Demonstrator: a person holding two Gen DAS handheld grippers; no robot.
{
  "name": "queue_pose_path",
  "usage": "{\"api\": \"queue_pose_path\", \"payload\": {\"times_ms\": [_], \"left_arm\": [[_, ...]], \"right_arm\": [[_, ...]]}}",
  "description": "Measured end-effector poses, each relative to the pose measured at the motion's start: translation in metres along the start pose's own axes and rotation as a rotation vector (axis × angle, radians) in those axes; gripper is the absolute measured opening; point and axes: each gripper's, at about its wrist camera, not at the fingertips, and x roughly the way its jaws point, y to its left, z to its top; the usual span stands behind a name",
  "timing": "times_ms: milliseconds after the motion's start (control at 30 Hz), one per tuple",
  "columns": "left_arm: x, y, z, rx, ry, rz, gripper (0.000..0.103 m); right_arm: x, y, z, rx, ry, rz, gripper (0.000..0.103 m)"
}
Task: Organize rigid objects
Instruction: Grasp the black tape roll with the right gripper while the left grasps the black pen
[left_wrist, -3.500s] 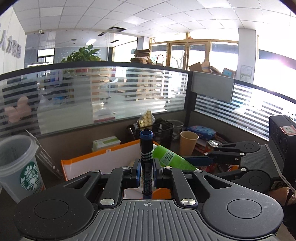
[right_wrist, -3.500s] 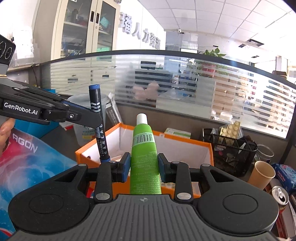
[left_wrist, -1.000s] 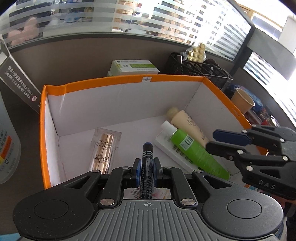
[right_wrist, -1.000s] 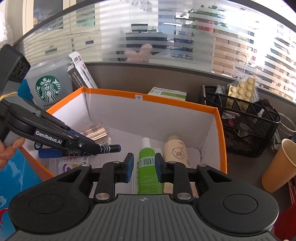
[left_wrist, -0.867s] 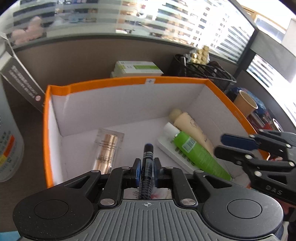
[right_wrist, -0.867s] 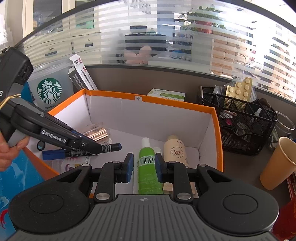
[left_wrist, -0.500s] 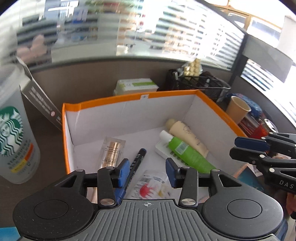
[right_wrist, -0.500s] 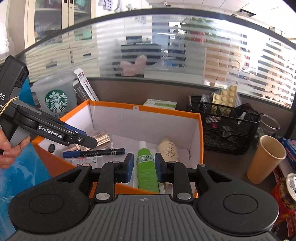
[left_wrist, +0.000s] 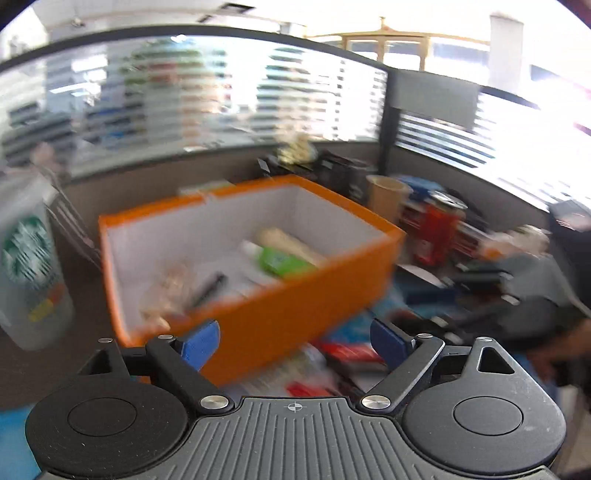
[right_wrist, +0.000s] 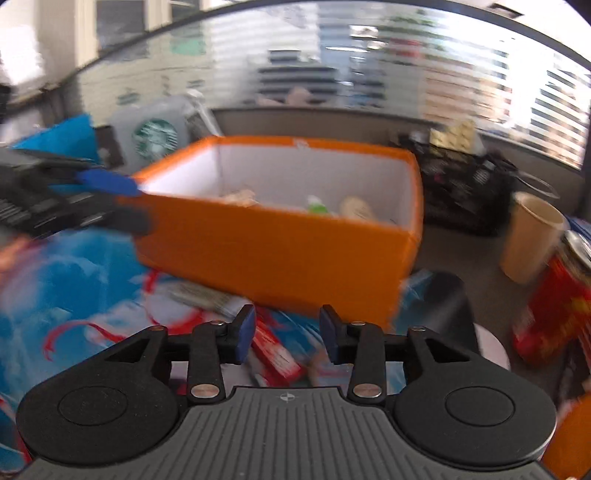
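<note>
Desk clutter, orange box (left_wrist: 303, 310) beyond both opening, empty tongs: left (left_wrist: 295, 338), right (right_wrist: 287, 330).

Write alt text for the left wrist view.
Blurred fisheye view: the left gripper, its jaws opening and empty, faces an orange box holding a green tube, a cream tube and a dark pen. A Starbucks cup stands left.

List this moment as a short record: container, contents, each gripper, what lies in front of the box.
container: orange box, open top
contents: green tube, beige tube, dark pen; the rest is blurred
left gripper: jaws opening, nothing between them
right gripper: jaws opening, nothing between them
in front of box: red packet on blue mat
</note>
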Motion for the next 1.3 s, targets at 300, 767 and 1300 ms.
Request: {"api": "queue_pose_path", "payload": {"times_ms": [300,767,1300], "left_arm": [[0.014,-0.01,-0.04,0.03,0.027,-0.069,0.09],[0.015,-0.003,-0.076,-0.1,0.03,-0.105,0.091],[-0.017,0.029,-0.107,-0.229,0.032,-0.014,0.098]], "right_arm": [[0.008,-0.021,-0.028,0.087,0.001,-0.058,0.058],[0.017,0.01,-0.026,0.017,-0.014,0.165,0.059],[0.012,0.011,-0.038,0.174,0.049,0.293,0.07]]}}
